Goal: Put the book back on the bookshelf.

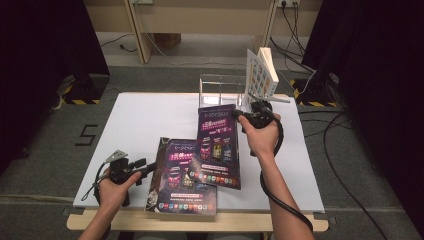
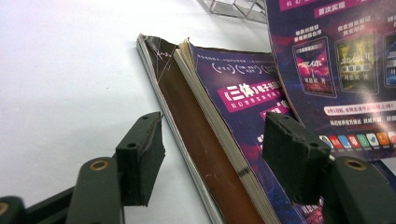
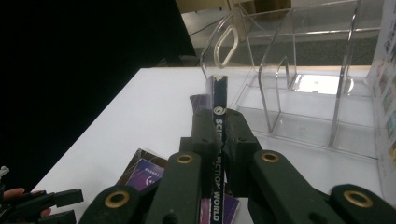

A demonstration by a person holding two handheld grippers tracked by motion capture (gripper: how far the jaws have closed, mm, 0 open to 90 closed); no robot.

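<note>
Right gripper view has the right gripper (image 3: pixel 219 149) pinching a magazine (image 3: pixel 218 140) by its spine near the clear rack (image 3: pixel 299 93); the left gripper (image 2: pixel 212 154) stands spread beside another magazine (image 2: pixel 224 135).

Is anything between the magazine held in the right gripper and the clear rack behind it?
Nothing visible blocks it. The right gripper is shut on the spine of a magazine, and the table between it and the clear rack is bare. A magazine already standing in the rack fills only its right end.
</note>
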